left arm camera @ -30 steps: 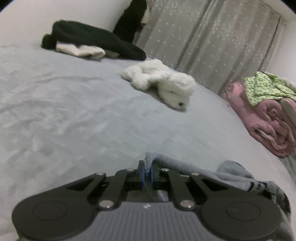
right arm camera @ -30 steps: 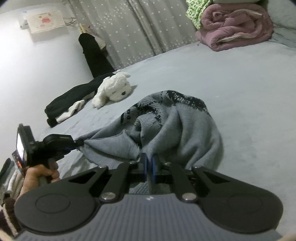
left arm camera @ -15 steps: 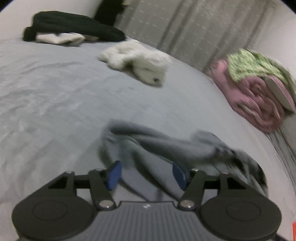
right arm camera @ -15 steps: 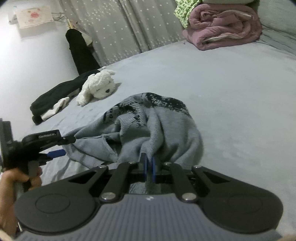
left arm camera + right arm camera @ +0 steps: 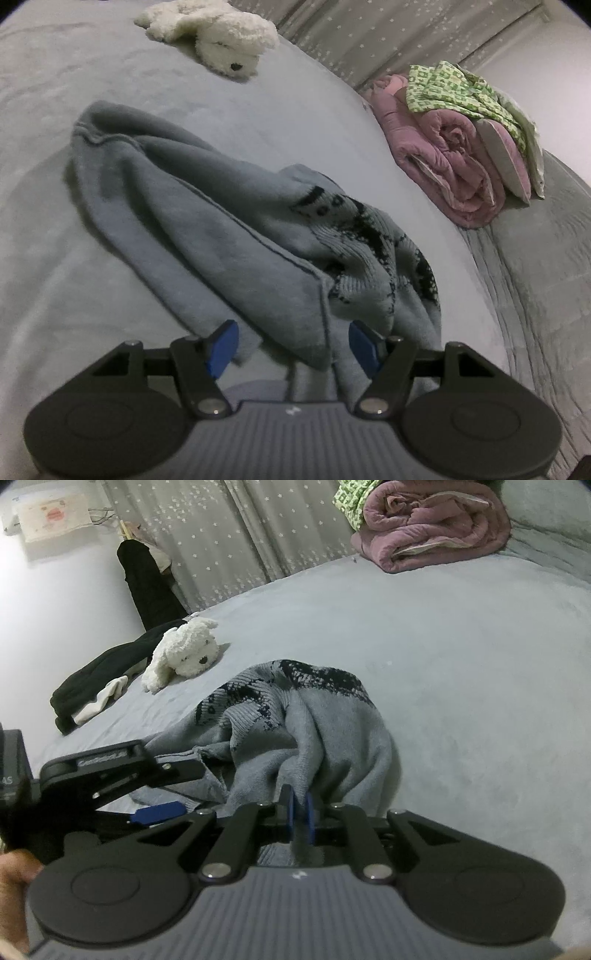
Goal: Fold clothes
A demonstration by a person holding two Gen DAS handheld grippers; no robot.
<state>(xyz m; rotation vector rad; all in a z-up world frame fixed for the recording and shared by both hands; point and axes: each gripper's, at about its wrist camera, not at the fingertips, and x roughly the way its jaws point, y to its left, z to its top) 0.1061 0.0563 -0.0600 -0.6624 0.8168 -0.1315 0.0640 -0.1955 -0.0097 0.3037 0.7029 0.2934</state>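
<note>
A grey knit sweater [image 5: 207, 221] with a black pattern lies crumpled on the grey bed [image 5: 55, 92]. My left gripper [image 5: 292, 347] is open, its blue pads wide apart. A fold of the sweater's near edge lies between them, untouched by either pad. In the right wrist view the sweater [image 5: 332, 738] bunches up towards my right gripper [image 5: 300, 812], whose blue pads pinch a fold of it. Those jaws are opening slightly, with the fabric still between them. The left gripper [image 5: 173, 790] shows at the left, close beside the right one.
A white plush dog [image 5: 184, 650] lies beyond the sweater, with dark clothes and a white piece [image 5: 99, 672] behind it. A rolled pink quilt [image 5: 454, 166] topped by a green patterned cloth [image 5: 454, 85] sits at the far right. A hand [image 5: 14, 875] holds the left gripper.
My left gripper let go of the sweater's hem, opened wide and swung right towards the right gripper. The freed hem now lies on the bed. The right gripper stayed put.
</note>
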